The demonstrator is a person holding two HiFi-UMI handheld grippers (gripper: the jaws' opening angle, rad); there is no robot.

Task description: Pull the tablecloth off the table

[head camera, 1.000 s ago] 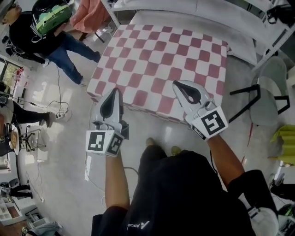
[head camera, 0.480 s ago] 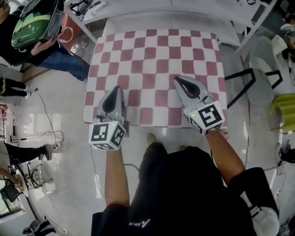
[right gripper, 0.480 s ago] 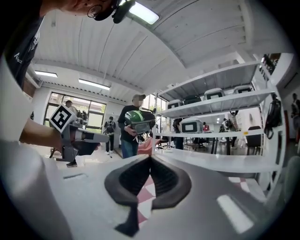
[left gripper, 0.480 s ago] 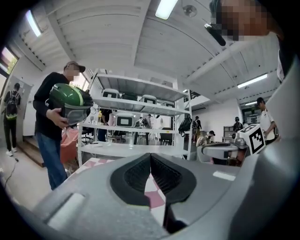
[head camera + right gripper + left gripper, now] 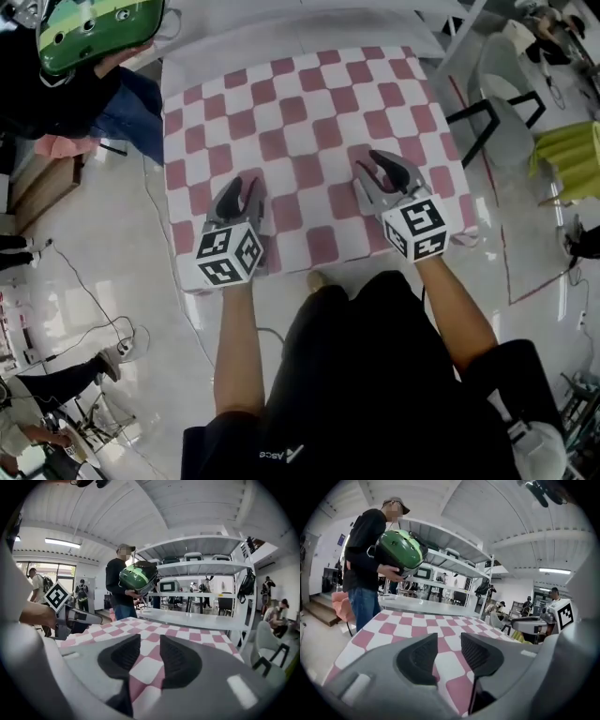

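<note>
The pink-and-white checked tablecloth (image 5: 300, 131) covers the table in front of me and hangs over its near edge. My left gripper (image 5: 242, 190) hovers low over the cloth's near left part. My right gripper (image 5: 382, 169) is over the near right part. In the left gripper view the left gripper (image 5: 449, 637) has just been opening; only the flat cloth (image 5: 417, 630) shows through the gap. The right gripper (image 5: 150, 638) has likewise just been opening, with the cloth (image 5: 187, 634) lying below and nothing pinched. I cannot tell whether either one touches the cloth.
A person holding a green rounded case (image 5: 94, 33) stands at the table's far left corner. A grey chair (image 5: 502, 84) and a yellow-green item (image 5: 567, 150) are to the right. A white table (image 5: 300, 23) and a metal shelf rack (image 5: 201, 566) stand beyond.
Both grippers have come down and forward from in front of the table's edge to low over the cloth. Their jaws went from shut to parted.
</note>
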